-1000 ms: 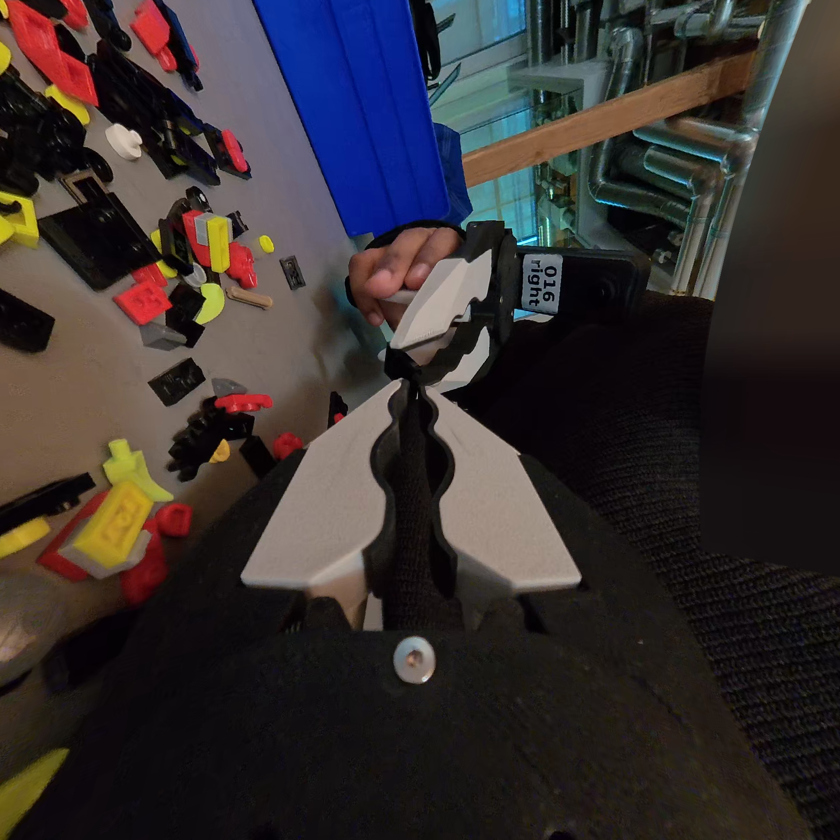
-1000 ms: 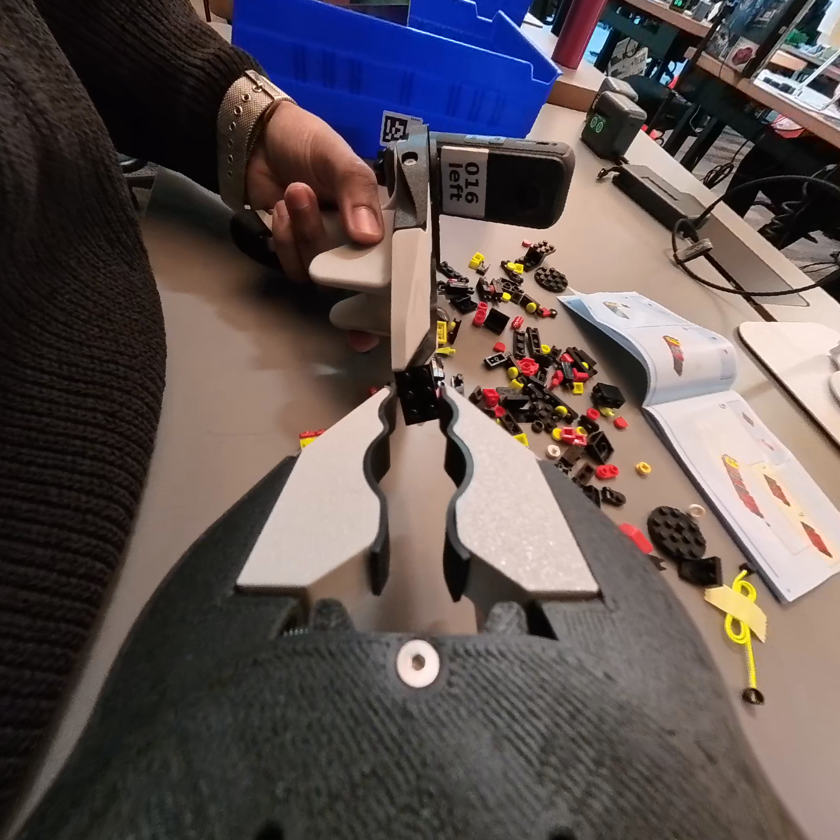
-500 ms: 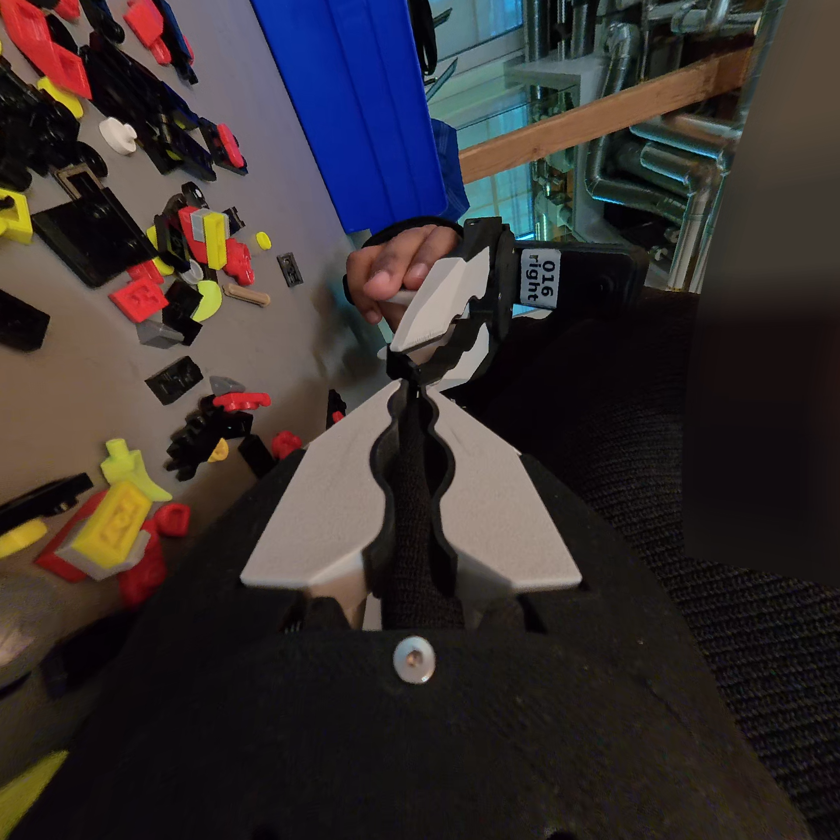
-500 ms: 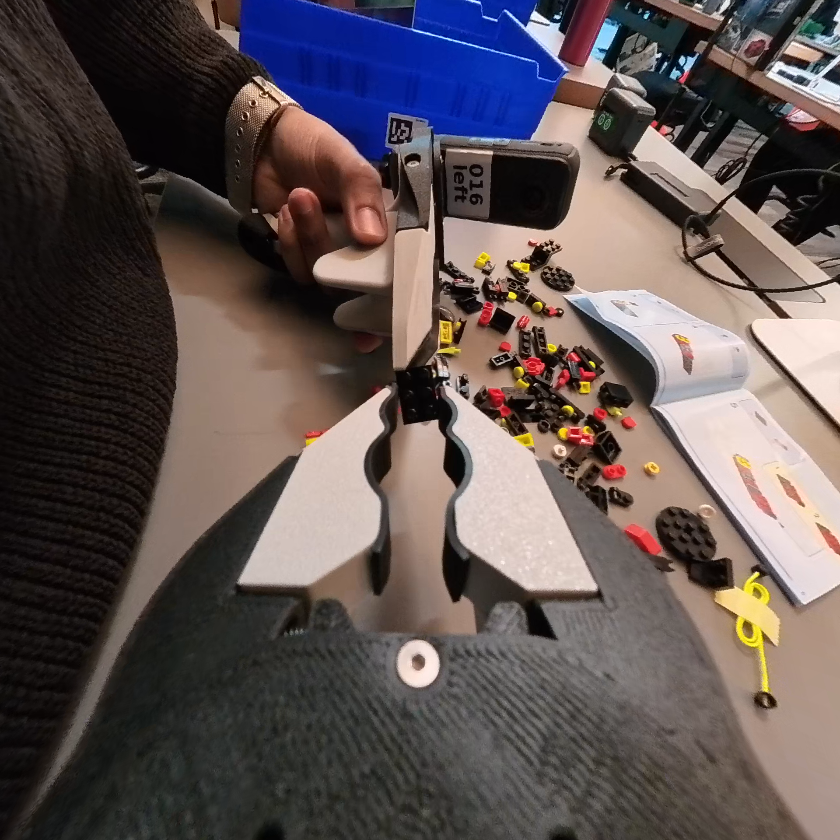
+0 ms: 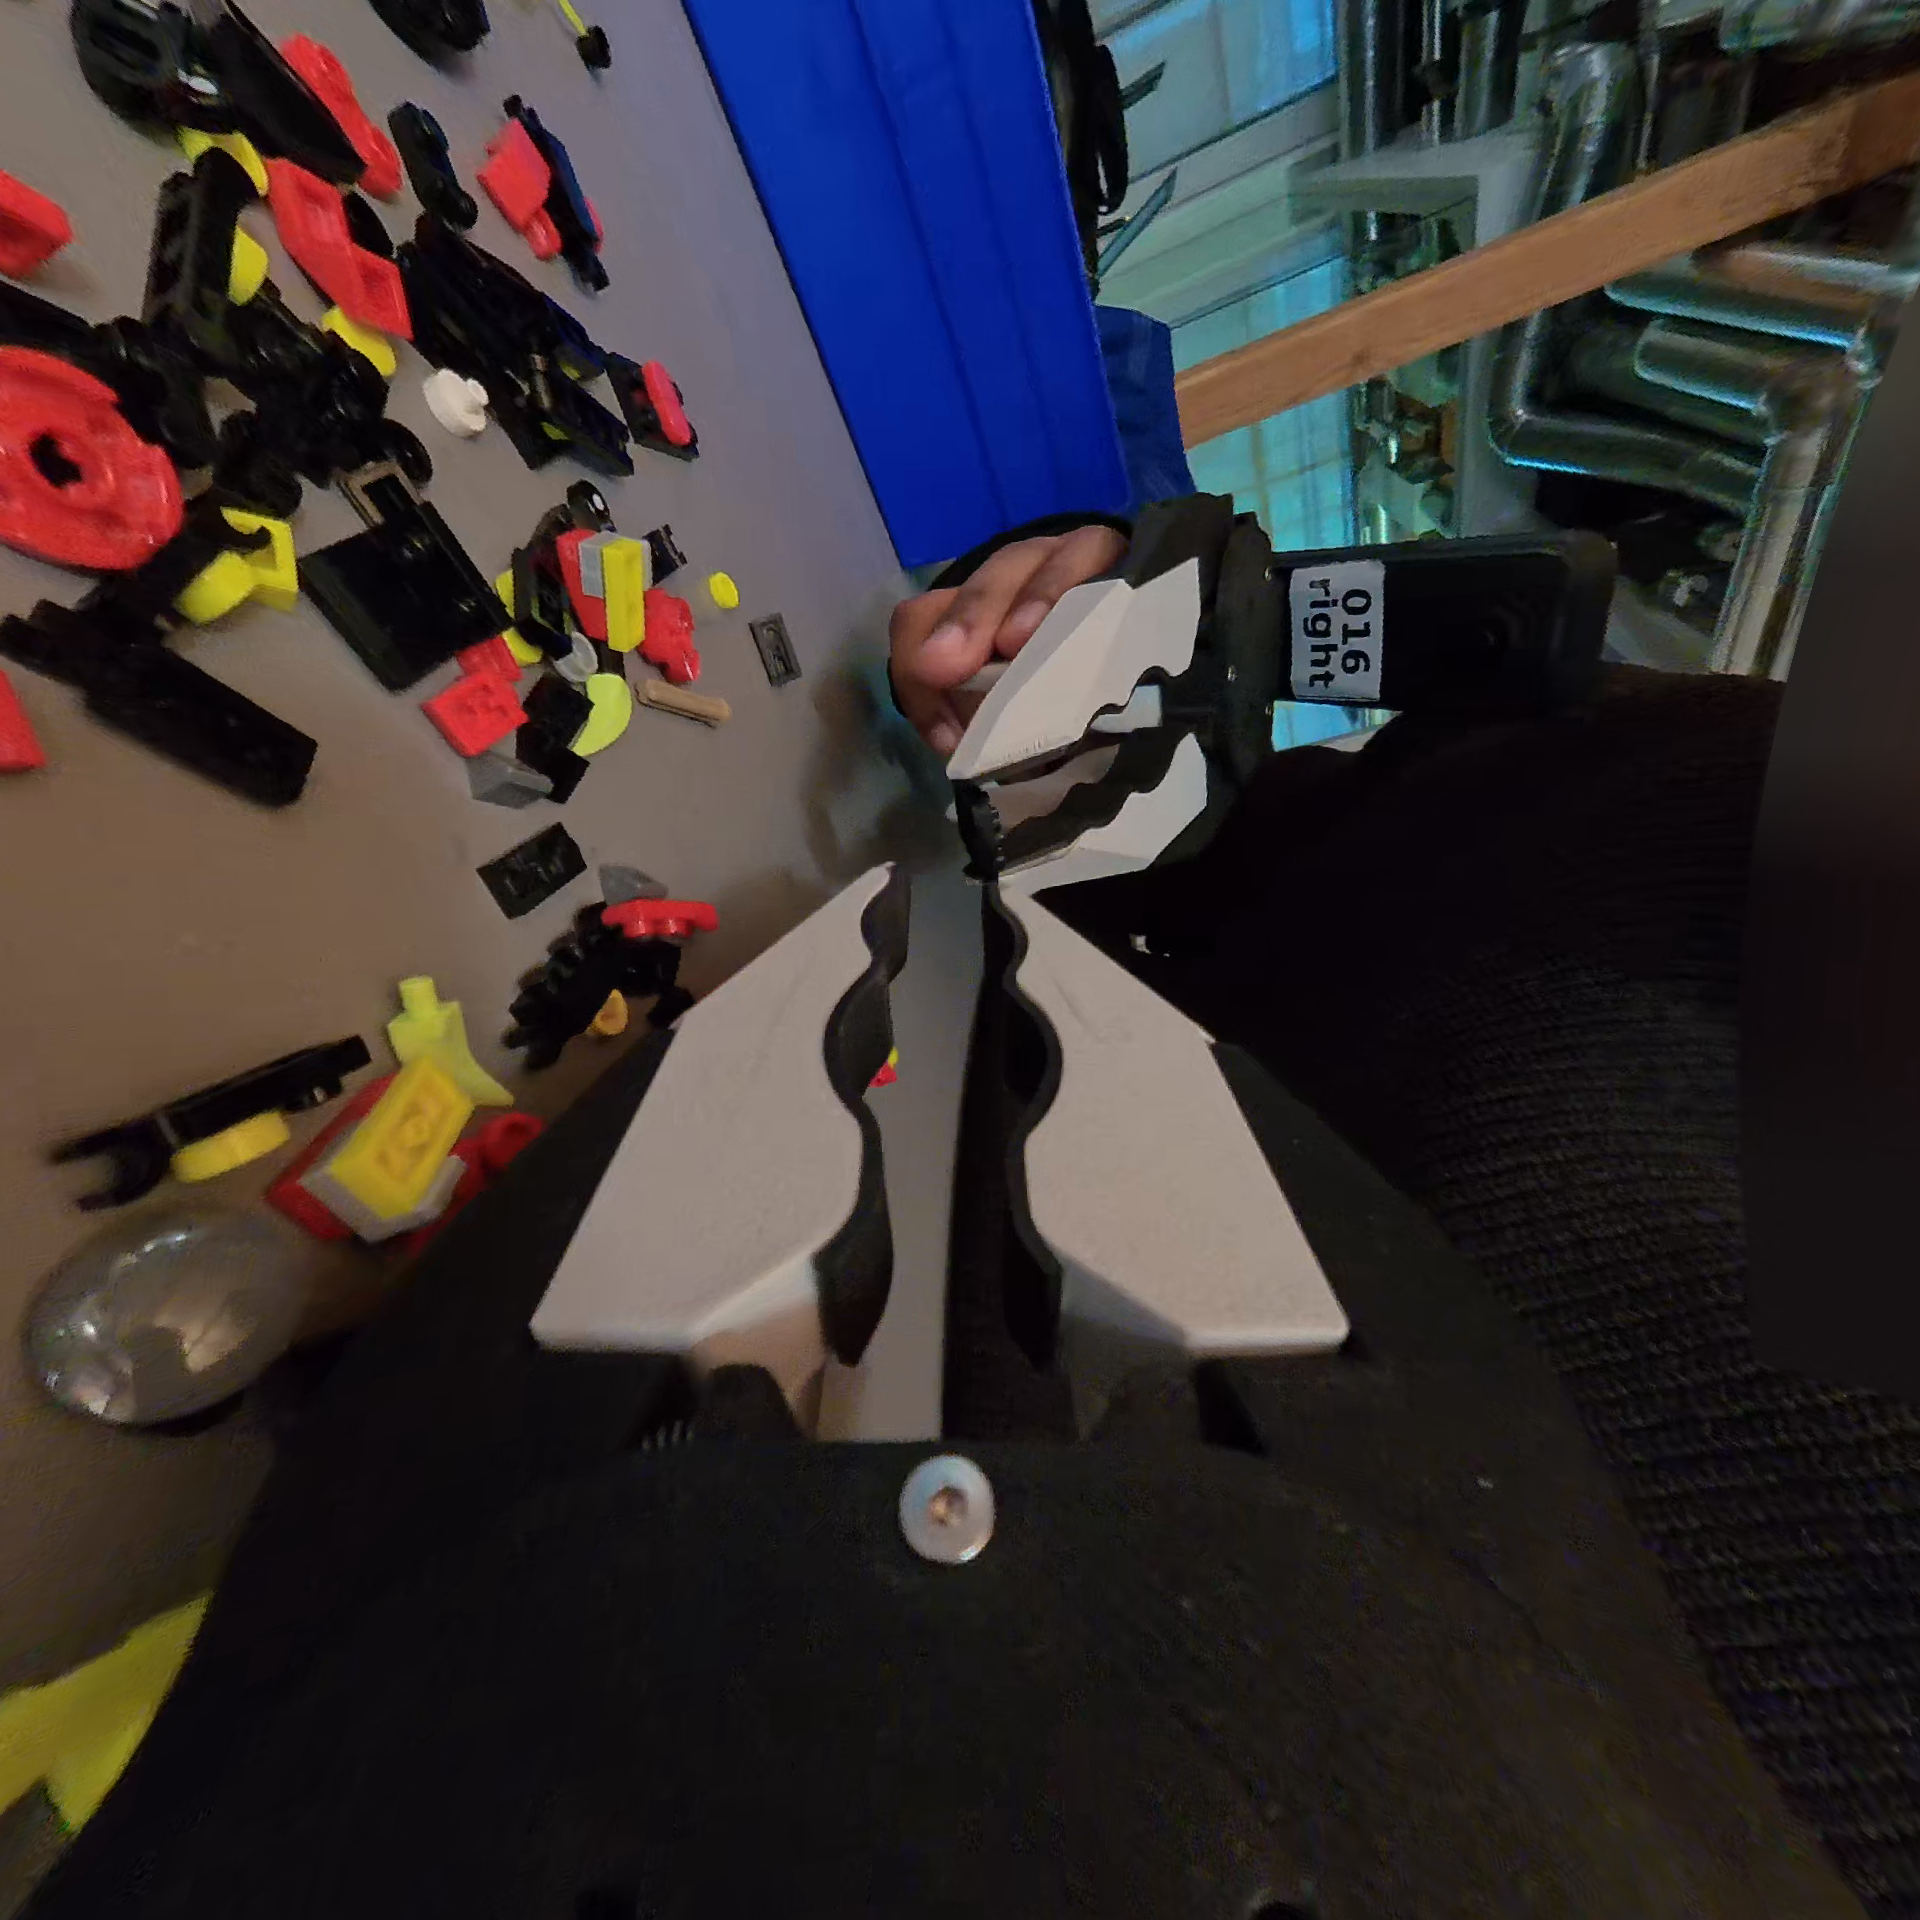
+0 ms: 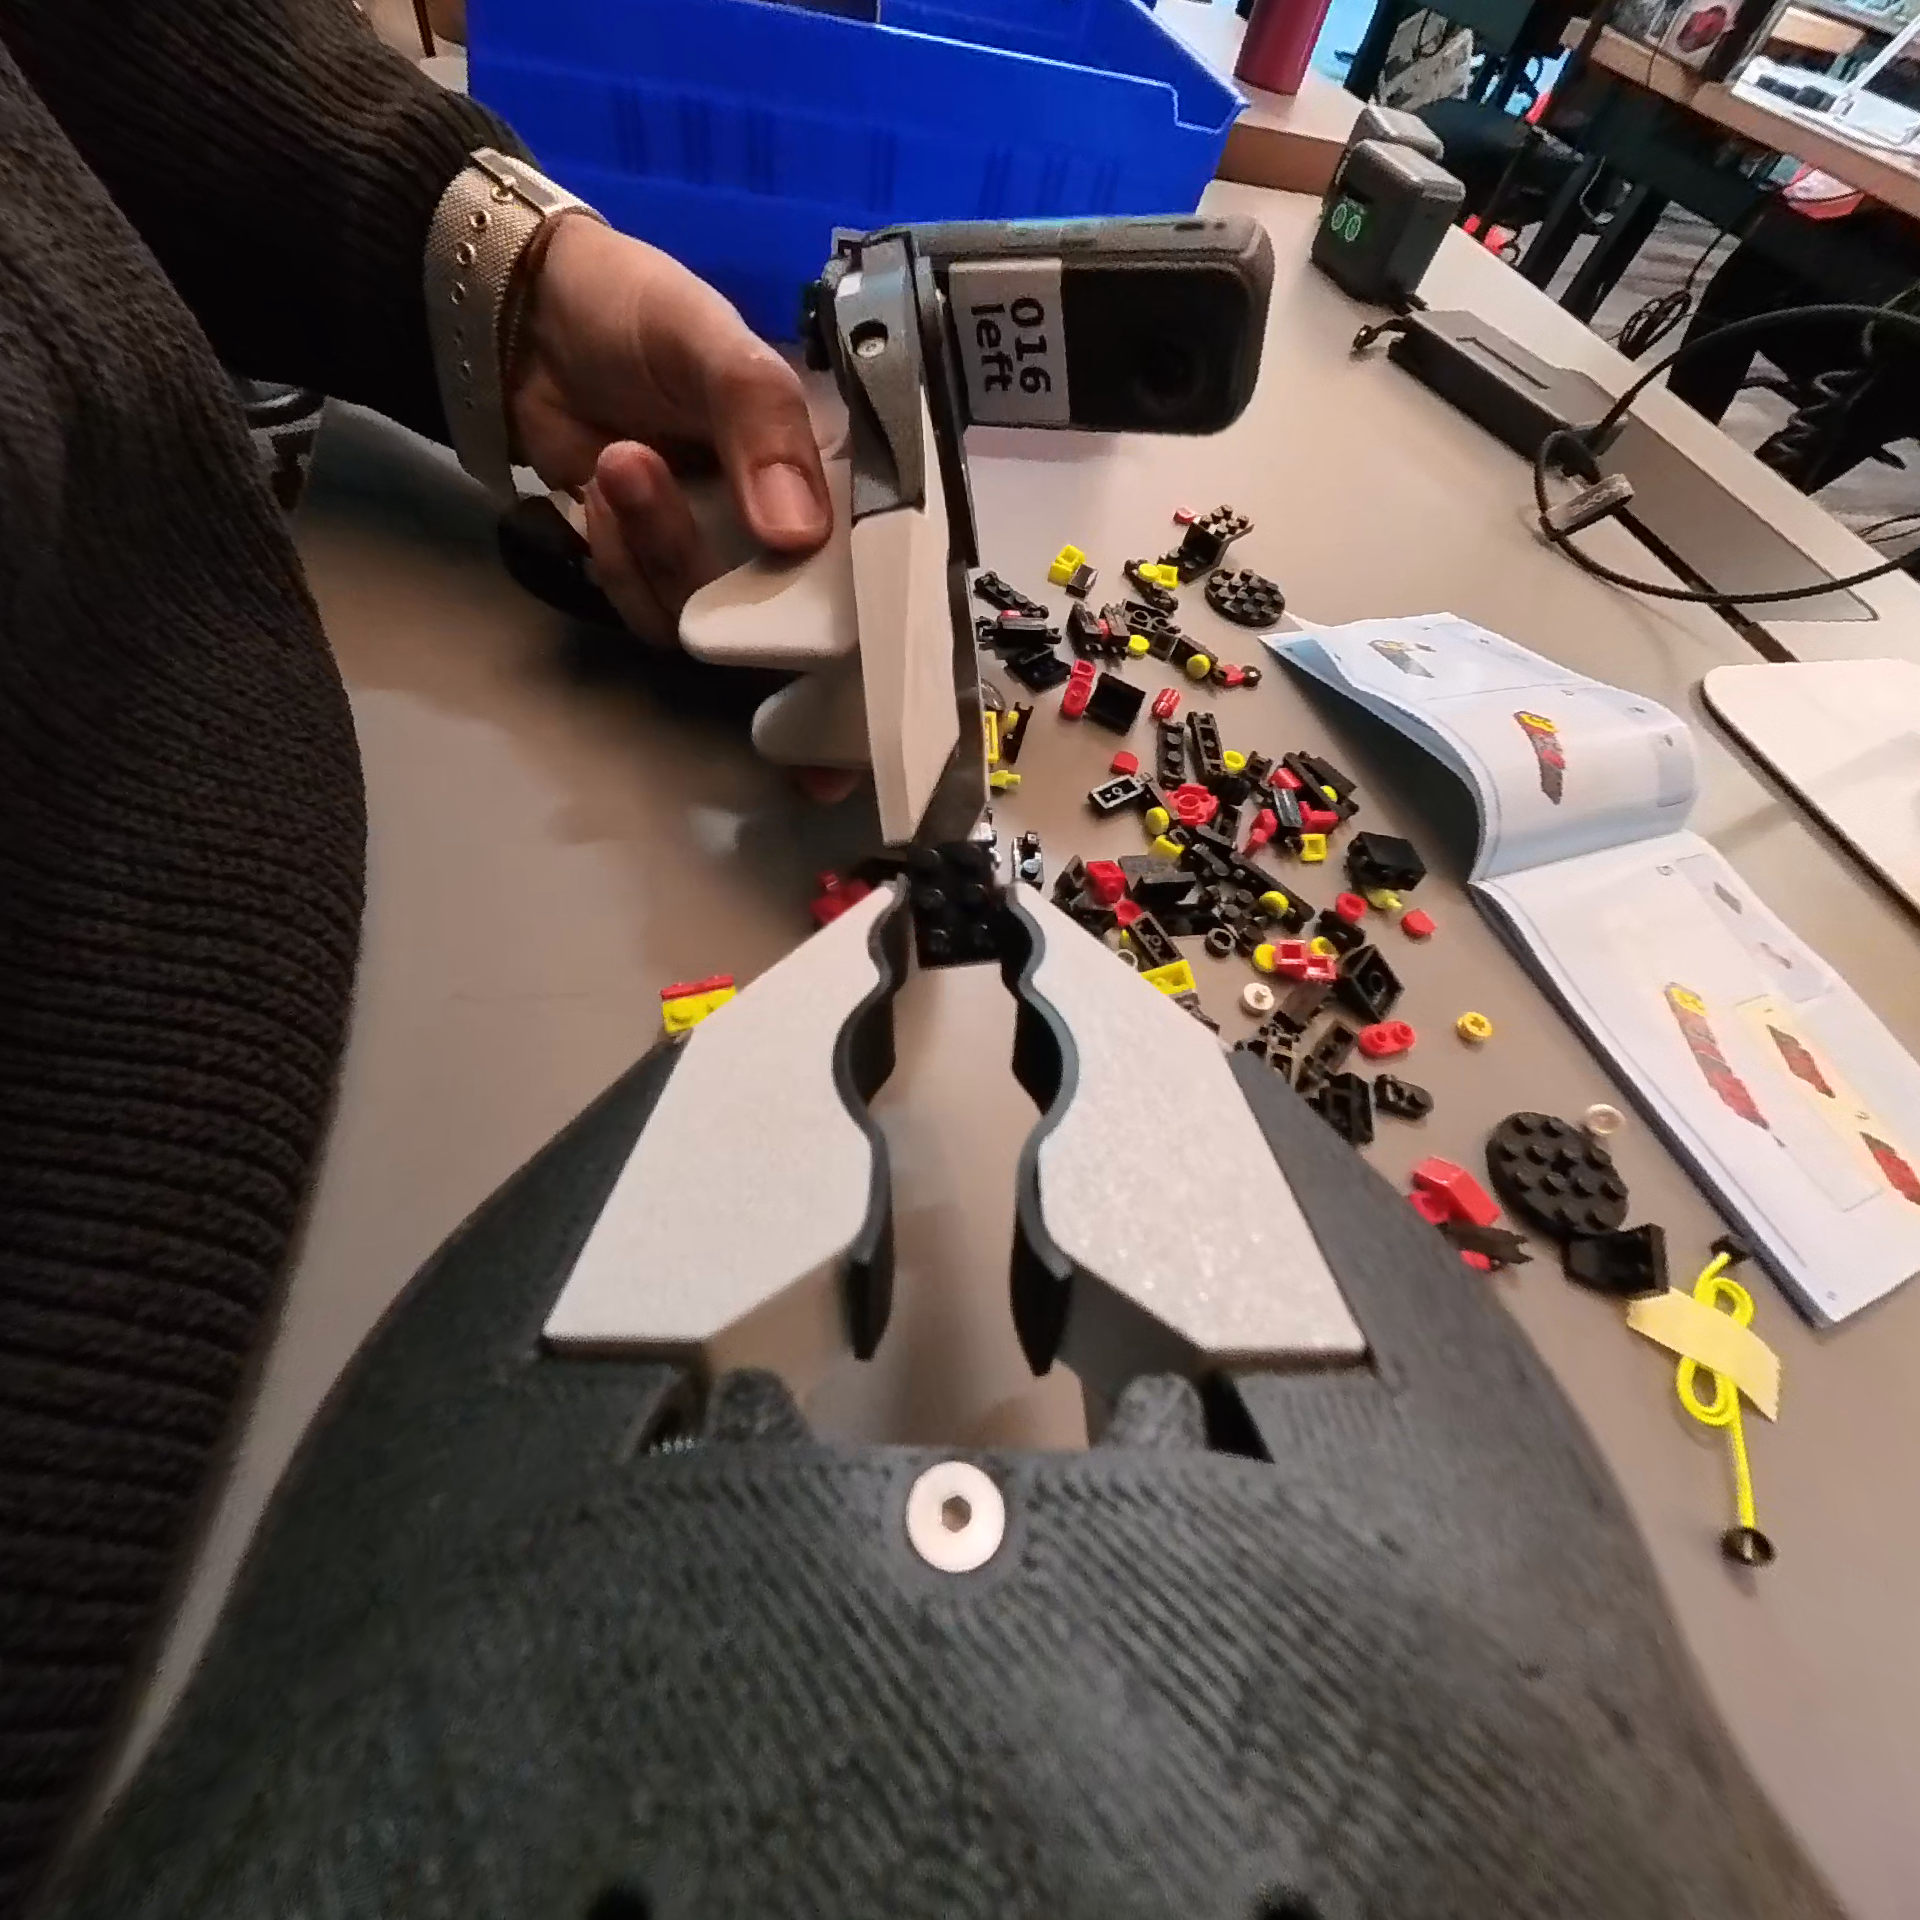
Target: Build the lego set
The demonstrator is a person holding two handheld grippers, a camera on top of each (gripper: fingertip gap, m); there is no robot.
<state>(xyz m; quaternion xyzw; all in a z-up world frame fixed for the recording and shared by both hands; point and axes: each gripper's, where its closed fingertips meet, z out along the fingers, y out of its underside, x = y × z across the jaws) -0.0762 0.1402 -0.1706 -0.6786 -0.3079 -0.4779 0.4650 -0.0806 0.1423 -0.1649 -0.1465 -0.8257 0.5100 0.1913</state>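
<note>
My right gripper (image 6: 954,902) is shut on a small black studded lego plate (image 6: 948,920) and holds it above the grey table (image 6: 540,883). My left gripper (image 6: 951,836) comes down from above, and its tips sit at the plate's top edge. In the left wrist view my left gripper (image 5: 940,883) has its jaws a little apart. The black plate (image 5: 977,836) shows there edge-on, just past my right fingertip, pinched by the right gripper (image 5: 982,810). A hand holds each gripper.
Loose black, red and yellow lego pieces (image 6: 1195,831) lie scattered to the right, also seen in the left wrist view (image 5: 416,520). An open instruction booklet (image 6: 1610,883) lies beyond them. A blue bin (image 6: 831,104) stands at the back. A small red-yellow piece (image 6: 696,1003) lies to the left. Less than 4 cm separates the two grippers' tips.
My left gripper's jaws have spread apart from their earlier pinch on the black plate. The right gripper keeps hold of the plate. Both grippers shifted slightly.
</note>
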